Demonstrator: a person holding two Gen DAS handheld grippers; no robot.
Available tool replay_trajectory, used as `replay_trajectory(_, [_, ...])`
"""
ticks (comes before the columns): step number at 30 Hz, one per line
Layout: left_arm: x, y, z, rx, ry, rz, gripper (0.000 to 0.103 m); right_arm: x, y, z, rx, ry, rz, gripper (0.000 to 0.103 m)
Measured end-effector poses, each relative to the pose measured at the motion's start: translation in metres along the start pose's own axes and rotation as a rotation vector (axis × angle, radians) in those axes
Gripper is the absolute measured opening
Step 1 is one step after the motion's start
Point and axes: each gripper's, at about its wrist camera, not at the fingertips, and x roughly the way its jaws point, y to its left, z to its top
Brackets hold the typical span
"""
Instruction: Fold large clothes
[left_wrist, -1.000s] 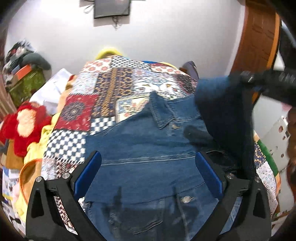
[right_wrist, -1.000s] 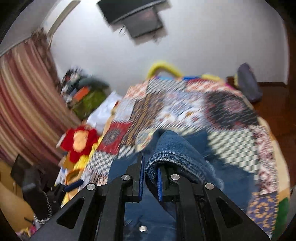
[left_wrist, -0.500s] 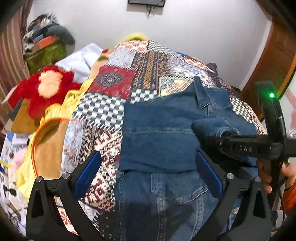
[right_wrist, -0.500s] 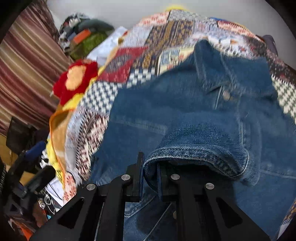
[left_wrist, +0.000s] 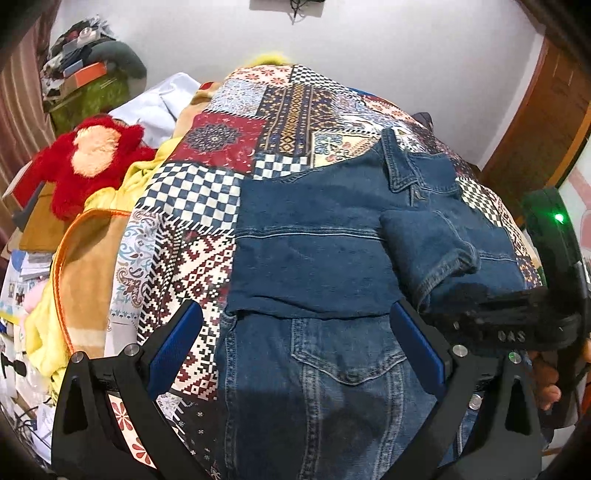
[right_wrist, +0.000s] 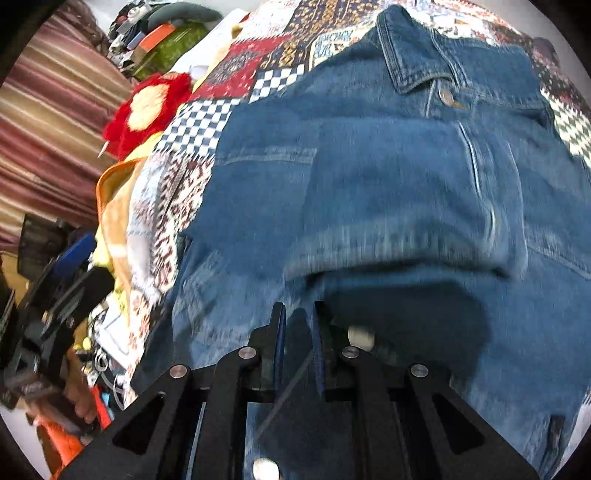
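Change: right gripper (right_wrist: 297, 345) has let go of the sleeve (right_wrist: 402, 206) it held half a second ago; cuff now lies on the jacket (right_wrist: 258, 192) chest, gripper backing off toward the hem
Left view, jacket: spread on the quilt (left_wrist: 207, 195), collar away, hem near; long axis runs straight ahead of the left gripper (left_wrist: 295, 354)
Left view, gripper: jaws wide apart, holding nothing; hovering over the hem with a chest pocket between the fingers
Left view, sleeve: folded across the chest (left_wrist: 428, 254), right of centre, just beside the right gripper (left_wrist: 491, 314)
Right view, gripper: jaws a narrow gap apart, nothing between them; cuff just ahead and above, not touching
Nearer hand: right for the sleeve; left for the unfolded left edge, my judgement
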Motion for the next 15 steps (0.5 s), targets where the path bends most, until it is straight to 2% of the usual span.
replay_trajectory(4, [0.0, -0.017, 0.005, 0.034, -0.001, -0.004, 0.102, -0.022, -0.004, -0.018, -0.041, -0.007, 0.01, 0.01])
replay_trajectory(10, [0.01, -0.053, 0.015, 0.117, 0.009, 0.001, 0.102, -0.082, -0.022, -0.036, -0.103, -0.153, -0.056, 0.01])
replay_trajectory(15, [0.028, -0.096, 0.022, 0.235, 0.032, 0.023, 0.102, -0.136, -0.063, -0.042, -0.05, -0.293, -0.139, 0.01])
